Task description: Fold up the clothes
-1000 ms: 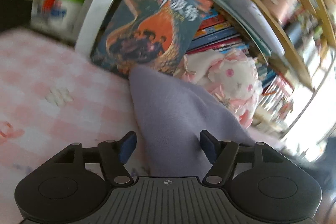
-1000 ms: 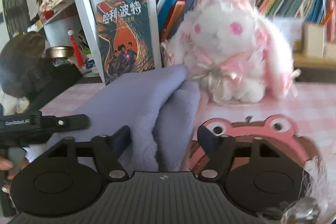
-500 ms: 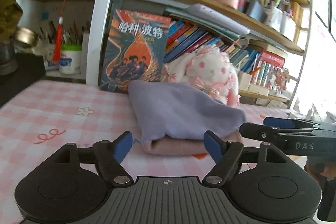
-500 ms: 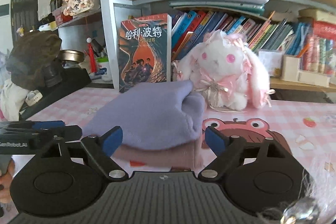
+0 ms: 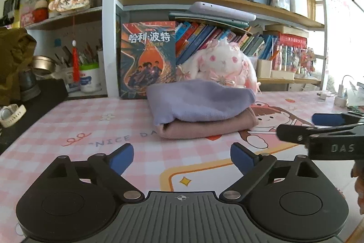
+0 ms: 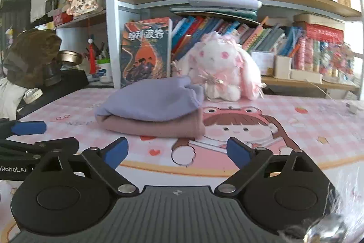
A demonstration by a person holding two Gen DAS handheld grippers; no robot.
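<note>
At the far left a dark tray [image 5: 41, 92] carries a white watch [image 5: 10, 114], and behind it a white cup [image 5: 89, 78] of pens stands under a red tassel [image 5: 75, 65]. The left tongs [image 5: 182, 157] hover low over the pink checked tabletop [image 5: 68, 124], their blue pads [image 5: 120, 157] spread wide and opening further, with nothing between them. They point toward the pile of folded clothes ahead, well apart from it.

In the middle of the tabletop lies that pile: a folded purple garment [image 5: 200, 101] rests on top of a folded pink garment [image 5: 204, 126], its edges overhanging the pink one at the left. The purple top is a little rumpled and domed. Right behind the pile a book with an orange flame on its cover [image 5: 147, 58] leans upright against the white post of the bookshelf [image 5: 109, 22]. Beside the book sits a white and pink plush rabbit [image 5: 223, 65], just behind the clothes, in front of a row of slanted books.

Further right, the right tongs [image 6: 177, 153] hang over the cartoon girl printed on the tabletop, also wide apart and opening, also empty, with the clothes ahead and slightly to their left. From the left wrist view the right tongs reach in from the right edge, both arms clear of the pile. At the far right a white charger [image 5: 340, 98] sits on the tabletop near the bright window.
</note>
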